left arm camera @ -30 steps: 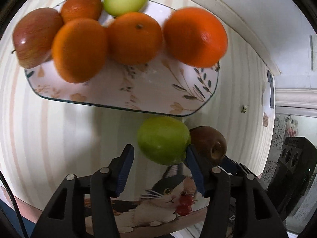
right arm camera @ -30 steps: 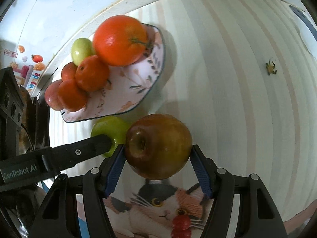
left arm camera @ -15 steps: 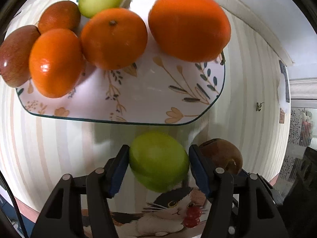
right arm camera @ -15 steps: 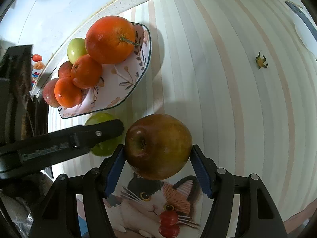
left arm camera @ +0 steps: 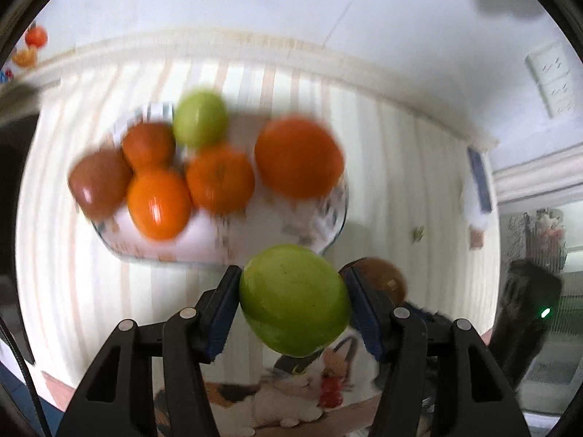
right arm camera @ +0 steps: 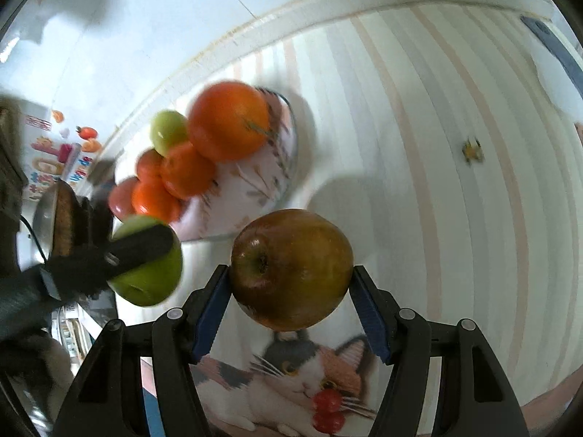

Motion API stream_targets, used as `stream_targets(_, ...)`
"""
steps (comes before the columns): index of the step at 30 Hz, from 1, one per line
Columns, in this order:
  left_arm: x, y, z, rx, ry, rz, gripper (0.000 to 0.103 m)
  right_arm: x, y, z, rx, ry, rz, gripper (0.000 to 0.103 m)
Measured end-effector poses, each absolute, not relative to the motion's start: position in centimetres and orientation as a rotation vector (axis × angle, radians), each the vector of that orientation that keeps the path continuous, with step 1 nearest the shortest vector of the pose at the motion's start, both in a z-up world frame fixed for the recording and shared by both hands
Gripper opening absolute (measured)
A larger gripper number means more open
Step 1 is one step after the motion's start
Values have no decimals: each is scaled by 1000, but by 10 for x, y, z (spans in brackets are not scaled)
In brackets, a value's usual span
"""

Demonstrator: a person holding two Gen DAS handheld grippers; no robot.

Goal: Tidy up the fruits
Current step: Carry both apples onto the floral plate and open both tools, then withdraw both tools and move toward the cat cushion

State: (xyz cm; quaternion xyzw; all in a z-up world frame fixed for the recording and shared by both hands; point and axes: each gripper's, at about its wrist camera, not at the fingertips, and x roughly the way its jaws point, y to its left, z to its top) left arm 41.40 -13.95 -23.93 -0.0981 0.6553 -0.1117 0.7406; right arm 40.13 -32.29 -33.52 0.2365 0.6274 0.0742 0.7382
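Two wrist cameras look steeply down along their fingers at a striped tabletop (left arm camera: 73,291), both catching the fruit plate (left arm camera: 328,225) (right arm camera: 288,167) at eleven o'clock, close below.

Plate (left arm camera: 329,231) near half bare; fruit pile (left arm camera: 218,178) crowds far-left side.

Green apple (left arm camera: 293,300) held off the surface, smooth, w/ small marks. Brown-red apple (right arm camera: 291,268) also lifted, stem end facing left. Plate (left arm camera: 255,233) w/ four oranges, one red apple, one small green fruit.
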Motion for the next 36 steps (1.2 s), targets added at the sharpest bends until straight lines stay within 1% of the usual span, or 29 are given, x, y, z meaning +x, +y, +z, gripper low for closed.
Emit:
stream_targets(2, 429, -137, -236, -174, 1419, -231, 56, 414, -315, -329, 507, 1362, 184, 69)
stream_targets(5, 447, -136, -254, -126, 1454, -198, 56, 433, -302, -327, 463, 1355, 197, 69)
stream_targets(10, 461, -140, -278, -87, 1515, -137, 56, 453, -294, -343, 445, 1373, 214, 69)
stream_targets(12, 463, -142, -286, -74, 1533, -124, 56, 458, -292, -354, 461, 1392, 213, 71)
stream_targets(13, 463, -142, -288, -69, 1538, -123, 56, 459, -294, -357, 479, 1398, 221, 76)
stream_targets(14, 463, -141, -290, -66, 1536, -116, 58, 460, -295, -359, 497, 1400, 221, 89)
stream_targets(15, 464, -140, -289, -66, 1528, -114, 61, 460, -297, -360, 505, 1399, 218, 97)
stream_targets(17, 462, -141, -287, -60, 1511, -116, 78, 460, -297, -359, 504, 1398, 214, 97)
stream_targets(19, 461, -142, -283, -46, 1490, -111, 86, 459, -299, -357, 492, 1401, 197, 97)
stream_targets(27, 449, -122, -255, -31, 1422, -92, 87, 450, -306, -326, 426, 1378, 118, 97)
stream_targets(36, 403, -82, -214, 38, 1297, -6, 87, 422, -284, -280, 285, 1343, 51, 97)
